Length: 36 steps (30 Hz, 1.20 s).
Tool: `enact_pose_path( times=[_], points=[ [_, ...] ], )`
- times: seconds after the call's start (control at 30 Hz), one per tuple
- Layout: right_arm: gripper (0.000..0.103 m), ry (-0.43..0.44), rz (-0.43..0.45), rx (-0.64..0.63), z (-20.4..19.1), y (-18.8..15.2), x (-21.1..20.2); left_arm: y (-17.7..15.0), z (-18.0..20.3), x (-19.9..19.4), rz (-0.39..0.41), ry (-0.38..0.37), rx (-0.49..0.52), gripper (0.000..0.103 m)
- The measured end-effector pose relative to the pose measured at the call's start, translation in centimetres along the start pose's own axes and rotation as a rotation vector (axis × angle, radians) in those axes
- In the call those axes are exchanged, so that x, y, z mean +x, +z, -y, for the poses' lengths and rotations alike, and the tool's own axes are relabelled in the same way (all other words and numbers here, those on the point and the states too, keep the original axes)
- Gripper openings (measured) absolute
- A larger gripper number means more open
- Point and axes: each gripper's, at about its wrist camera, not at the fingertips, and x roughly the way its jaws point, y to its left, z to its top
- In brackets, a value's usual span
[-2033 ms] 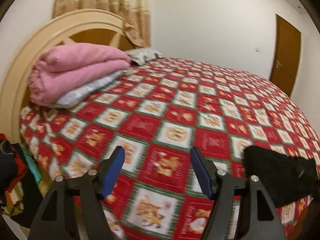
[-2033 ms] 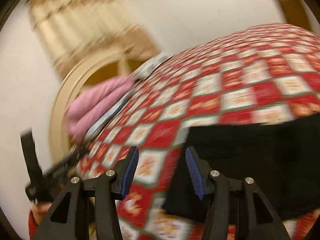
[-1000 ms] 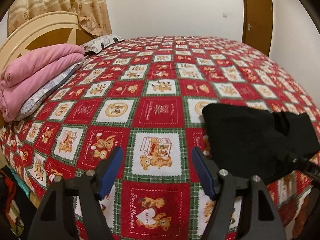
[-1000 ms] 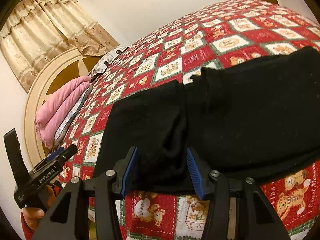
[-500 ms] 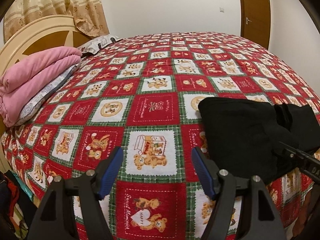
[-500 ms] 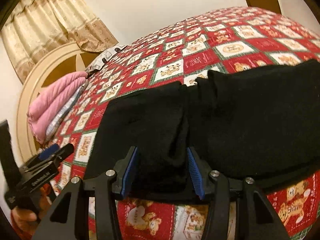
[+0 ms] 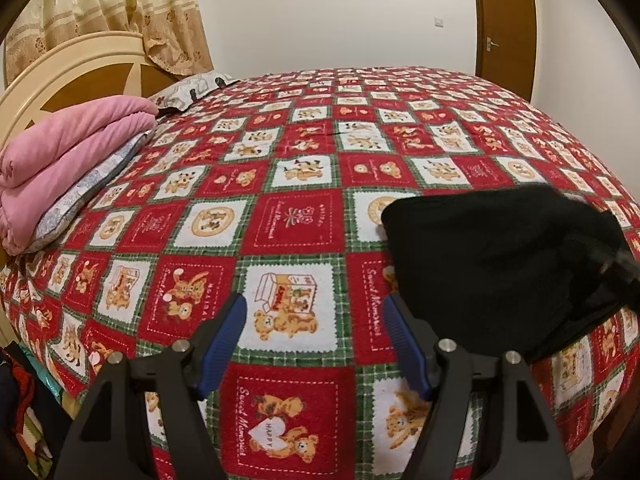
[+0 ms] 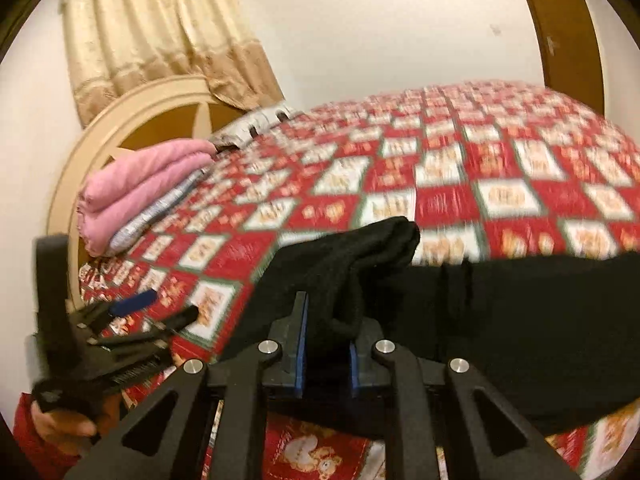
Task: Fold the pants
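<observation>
— Where are the pants point(image 7: 496, 264) now?

— On the bed point(image 7: 304, 216), by its near edge toward the right corner, a black heap on the red bear-print cover.

— And the right hand-held gripper point(image 8: 325, 354)?

— Its jaws have just been closing; they are pinched together on a bunched fold of the pants, and that fold stands up off the cover.

— The left one?

— The left hand-held gripper point(image 7: 314, 340) hangs over the near edge beside the pants, jaws apart, nothing between them. A pink blanket point(image 7: 60, 168) sits folded by the headboard.
</observation>
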Motion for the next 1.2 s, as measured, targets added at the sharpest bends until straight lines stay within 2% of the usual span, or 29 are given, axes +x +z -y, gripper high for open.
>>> enact_pose_path(
  times=[0.13, 0.3, 0.5, 0.6, 0.77, 0.93, 1.1, 1.2],
  points=[
    [0.015, -0.025, 0.074, -0.058, 0.9, 1.9, -3.2, 0.5, 0.6, -0.3, 0.014, -0.014, -0.002, 0.073],
    [0.015, -0.146, 0.130, -0.060, 5.4, 2.4, -7.4, 1.2, 2.4, -0.6, 0.029, -0.050, 0.020, 0.073],
    [0.016, -0.318, 0.109, 0.055, 13.9, 0.0, -10.4, 1.9, 5.9, -0.8, 0.045, -0.109, 0.079, 0.073],
    [0.016, -0.365, 0.075, 0.121, 17.2, -2.0, -10.2, 2.1, 7.9, -1.1, 0.059, -0.140, 0.113, 0.073],
    [0.016, -0.393, 0.036, 0.150, 19.1, -4.3, -9.0, 2.3, 10.6, -1.0, 0.048, -0.192, 0.141, 0.073],
    [0.017, -0.378, 0.024, 0.170, 19.9, -4.7, -8.6, 2.8, 12.9, -1.0, 0.052, -0.214, 0.181, 0.073],
    [0.033, -0.357, 0.002, 0.259, 21.3, -5.1, -9.3, 4.0, 15.0, -0.9, 0.063, -0.242, 0.198, 0.073],
    [0.041, -0.380, 0.043, 0.298, 21.6, -4.6, -11.2, 4.9, 16.4, -0.8, 0.074, -0.257, 0.209, 0.078]
  ],
)
